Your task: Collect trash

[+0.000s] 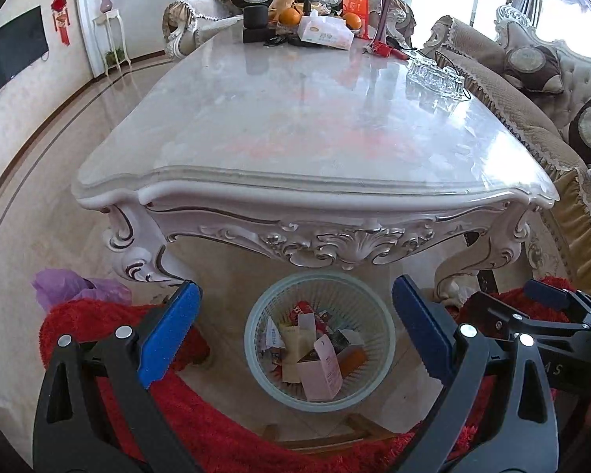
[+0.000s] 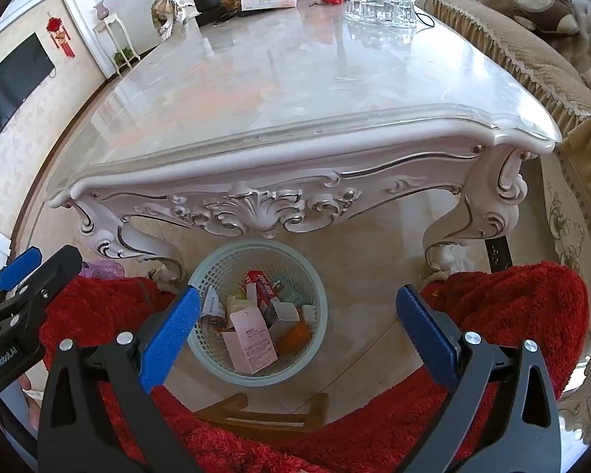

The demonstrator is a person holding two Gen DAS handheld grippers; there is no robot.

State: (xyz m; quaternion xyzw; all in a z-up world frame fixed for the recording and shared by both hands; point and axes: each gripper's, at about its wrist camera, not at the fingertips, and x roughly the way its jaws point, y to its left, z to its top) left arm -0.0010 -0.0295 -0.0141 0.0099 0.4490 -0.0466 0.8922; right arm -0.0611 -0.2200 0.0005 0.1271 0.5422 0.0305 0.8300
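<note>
On a glossy tiled floor under an ornate white marble-topped table (image 1: 295, 126), a pale round mesh wastebasket (image 1: 256, 354) of cardboard boxes sits at six o'clock between both empty, wide-open grippers (image 1: 295, 339) (image 2: 297, 339); overfilling risks spilling.

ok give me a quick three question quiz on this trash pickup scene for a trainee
1. True or false: the left tongs and the right tongs are both open and hold nothing.
2. Where does the waste basket stand? A) on the marble table B) on the floor below the table's near edge C) on the sofa
3. Fill in: the biggest carton lying in the basket is a ____ box.

Key: 1 true. 2 B: it stands on the floor in front of the carved table. 3 pink.
</note>
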